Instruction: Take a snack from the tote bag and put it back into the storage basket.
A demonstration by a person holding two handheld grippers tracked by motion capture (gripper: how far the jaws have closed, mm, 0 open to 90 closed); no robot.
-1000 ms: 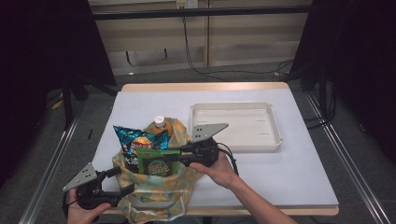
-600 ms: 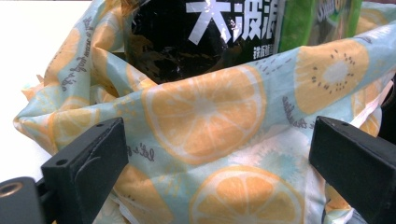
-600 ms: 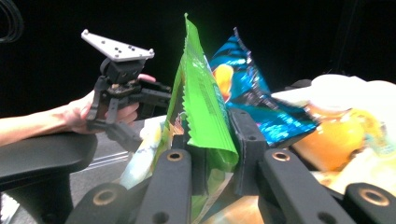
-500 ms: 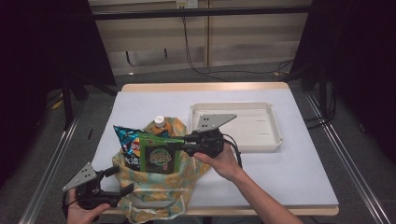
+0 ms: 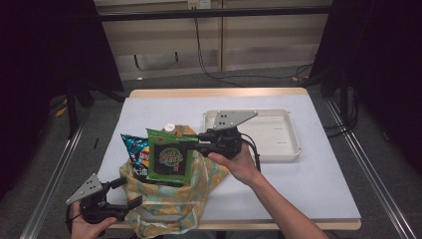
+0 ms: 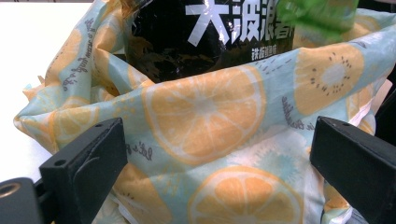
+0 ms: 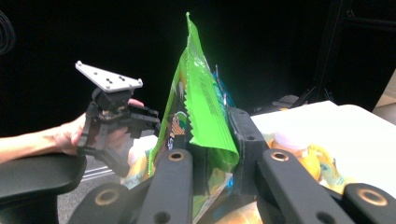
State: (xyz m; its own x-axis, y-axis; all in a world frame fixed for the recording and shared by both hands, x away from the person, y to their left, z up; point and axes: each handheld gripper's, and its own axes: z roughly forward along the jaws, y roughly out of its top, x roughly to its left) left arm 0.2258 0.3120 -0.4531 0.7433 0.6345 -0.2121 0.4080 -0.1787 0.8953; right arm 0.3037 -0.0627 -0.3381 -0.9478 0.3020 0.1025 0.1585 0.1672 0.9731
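1. Green snack bag (image 5: 170, 158) sits centre-left in the high view, hanging above the mouth of the fruit-print tote bag (image 5: 164, 206). In the right gripper view it stands edge-on in the middle of the frame (image 7: 201, 112).
2. Right gripper (image 5: 205, 143) is clamped narrow on the green bag's side edge, with the pads pinching the foil seam. My read: the pack is being lifted out of the tote, so keep the pinch firm because the foil is slippery.
3. Pull straight up until the bottom edge clears the tote rim. The blue chip bag (image 5: 135, 152) and the bottle cap (image 5: 169, 127) sit right behind it, so a sideways drag would likely snag them.
4. Left gripper (image 5: 127, 193), lower left of the high view, has its jaws wide around the tote's near wall (image 6: 205, 140) and doesn't look to be pinching it. It would help to close on the fabric so the tote stays down during the pull.
5. White tray (image 5: 291, 149) at centre right on the desk (image 5: 318, 184) looks like the drop spot. Carry the pack across with little swing and set it flat.
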